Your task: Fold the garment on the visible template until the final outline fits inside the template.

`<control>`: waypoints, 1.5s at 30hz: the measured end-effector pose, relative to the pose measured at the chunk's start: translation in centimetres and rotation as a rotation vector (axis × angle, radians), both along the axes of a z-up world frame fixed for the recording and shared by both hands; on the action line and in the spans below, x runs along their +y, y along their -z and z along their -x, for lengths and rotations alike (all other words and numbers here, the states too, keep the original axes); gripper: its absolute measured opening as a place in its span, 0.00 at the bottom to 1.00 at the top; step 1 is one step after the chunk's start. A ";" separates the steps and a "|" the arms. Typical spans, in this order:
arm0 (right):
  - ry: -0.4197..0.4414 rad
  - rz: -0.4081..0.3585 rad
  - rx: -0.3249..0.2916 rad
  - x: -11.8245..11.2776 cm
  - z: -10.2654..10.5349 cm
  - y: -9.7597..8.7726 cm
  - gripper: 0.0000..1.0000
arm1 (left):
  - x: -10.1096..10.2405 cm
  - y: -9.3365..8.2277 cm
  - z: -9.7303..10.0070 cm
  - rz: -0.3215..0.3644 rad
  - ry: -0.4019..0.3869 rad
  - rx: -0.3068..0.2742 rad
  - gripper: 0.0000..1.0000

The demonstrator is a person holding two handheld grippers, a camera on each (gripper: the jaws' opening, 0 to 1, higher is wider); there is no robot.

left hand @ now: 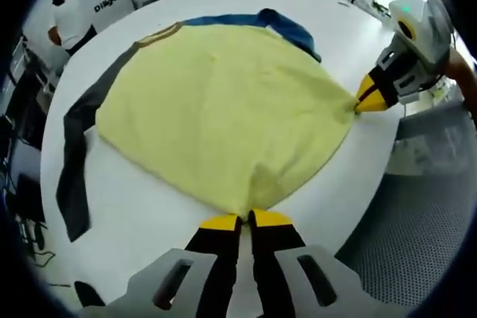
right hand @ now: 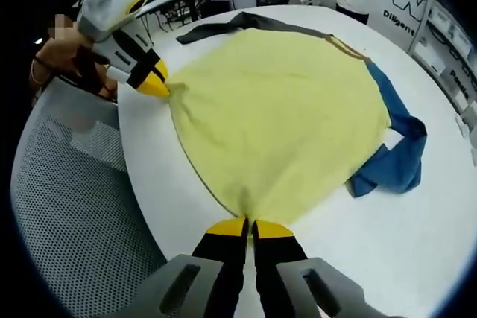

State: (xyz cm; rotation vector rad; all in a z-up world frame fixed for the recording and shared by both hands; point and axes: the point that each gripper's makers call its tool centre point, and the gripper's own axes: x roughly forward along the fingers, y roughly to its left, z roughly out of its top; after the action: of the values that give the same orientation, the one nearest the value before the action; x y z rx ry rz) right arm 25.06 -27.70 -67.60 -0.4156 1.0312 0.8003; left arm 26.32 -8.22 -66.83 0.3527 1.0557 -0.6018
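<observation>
Garment: a yellow garment [left hand: 223, 109] lies spread flat on the white tabletop [left hand: 149, 221], filling the middle of the left gripper view; in the right gripper view it fills the centre as well [right hand: 283, 117].
Sleeves: a dark grey sleeve [left hand: 74, 161] runs down the left side of the left gripper view; a blue sleeve [left hand: 287, 27] shows at the upper right edge of the yellow cloth, and lies bunched at the right in the right gripper view [right hand: 395, 154].
Left tool: the left tool [left hand: 246, 221] rises at the bottom centre, jaws closed, pinching the near hem of the garment.
Right tool: the right tool [right hand: 248, 226] has its jaws closed on another point of the hem; it appears at the right edge of the left gripper view [left hand: 370, 98].
Surroundings: a person in white [left hand: 71, 16] stands at the upper left; a grey mesh surface [right hand: 74, 214] lies at the lower left of the right gripper view.
</observation>
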 end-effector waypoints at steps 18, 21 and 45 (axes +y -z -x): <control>0.094 -0.153 -0.076 -0.8 -0.8 -3.5 0.55 | 1.9 -0.9 0.0 0.101 -0.016 -0.070 0.58; 0.104 -0.159 -0.076 -0.9 -0.8 -3.5 0.55 | 2.0 -0.8 0.2 0.155 -0.081 -0.028 0.54; 0.137 -0.176 -0.083 -1.0 -1.4 -3.5 0.48 | -0.6 -1.5 -3.0 0.235 -0.120 -0.011 0.01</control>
State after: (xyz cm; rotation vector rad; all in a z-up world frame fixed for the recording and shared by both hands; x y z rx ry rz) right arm 26.43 -28.69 -64.10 -0.2229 0.8939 0.7381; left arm 29.31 -8.86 -65.34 0.0869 0.9761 -0.6082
